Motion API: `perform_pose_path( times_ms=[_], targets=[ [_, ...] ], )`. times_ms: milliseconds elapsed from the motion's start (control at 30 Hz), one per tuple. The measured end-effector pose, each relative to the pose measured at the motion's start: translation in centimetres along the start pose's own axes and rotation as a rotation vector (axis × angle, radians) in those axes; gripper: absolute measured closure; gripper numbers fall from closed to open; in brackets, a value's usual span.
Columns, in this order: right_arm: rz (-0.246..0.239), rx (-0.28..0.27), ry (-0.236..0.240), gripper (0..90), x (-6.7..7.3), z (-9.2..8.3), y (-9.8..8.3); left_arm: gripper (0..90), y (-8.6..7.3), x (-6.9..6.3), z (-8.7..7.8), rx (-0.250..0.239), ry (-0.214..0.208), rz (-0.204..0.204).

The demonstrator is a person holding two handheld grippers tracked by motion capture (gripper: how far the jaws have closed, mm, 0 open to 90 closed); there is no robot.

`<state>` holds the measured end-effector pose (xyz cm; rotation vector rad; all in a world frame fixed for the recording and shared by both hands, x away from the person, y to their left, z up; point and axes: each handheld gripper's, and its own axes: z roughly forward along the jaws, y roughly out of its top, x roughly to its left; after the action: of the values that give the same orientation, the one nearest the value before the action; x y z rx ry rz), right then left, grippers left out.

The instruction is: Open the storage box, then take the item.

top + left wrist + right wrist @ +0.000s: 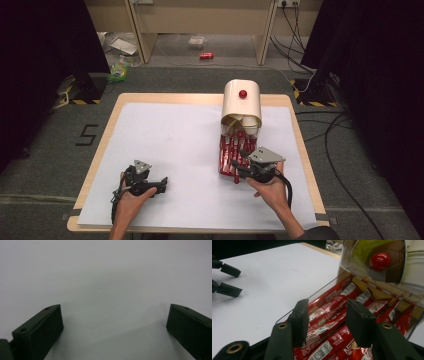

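red sachets [329, 325] fill clear box [317, 293]

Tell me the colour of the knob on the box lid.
Red; the knob shows best in the right gripper view.

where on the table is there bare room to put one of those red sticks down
The white sheet is bare between the left gripper and the clear tray. It is crowded around the red sachets, white lid and right gripper.
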<state>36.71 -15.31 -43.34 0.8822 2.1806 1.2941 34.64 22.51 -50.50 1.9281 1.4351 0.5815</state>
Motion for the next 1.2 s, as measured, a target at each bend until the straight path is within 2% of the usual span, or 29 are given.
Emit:
perform_pose_path(
  times_ms=[233, 567, 1200],
  targets=[
    [0.019, 0.023, -0.006, 53.6, -0.4, 0.9, 0.3, 0.0, 0.0, 0.0, 0.0, 0.0, 0.0, 0.0],
    [0.019, 0.045, -0.01, 52.9, -0.3, 2.2, 1.0, 0.0, 0.0, 0.0, 0.0, 0.001, 0.0, 0.001],
    [0.024, 0.072, -0.014, 53.4, -0.5, 2.7, 1.0, 0.0, 0.0, 0.0, 0.0, 0.0, -0.001, 0.0]
  ],
)
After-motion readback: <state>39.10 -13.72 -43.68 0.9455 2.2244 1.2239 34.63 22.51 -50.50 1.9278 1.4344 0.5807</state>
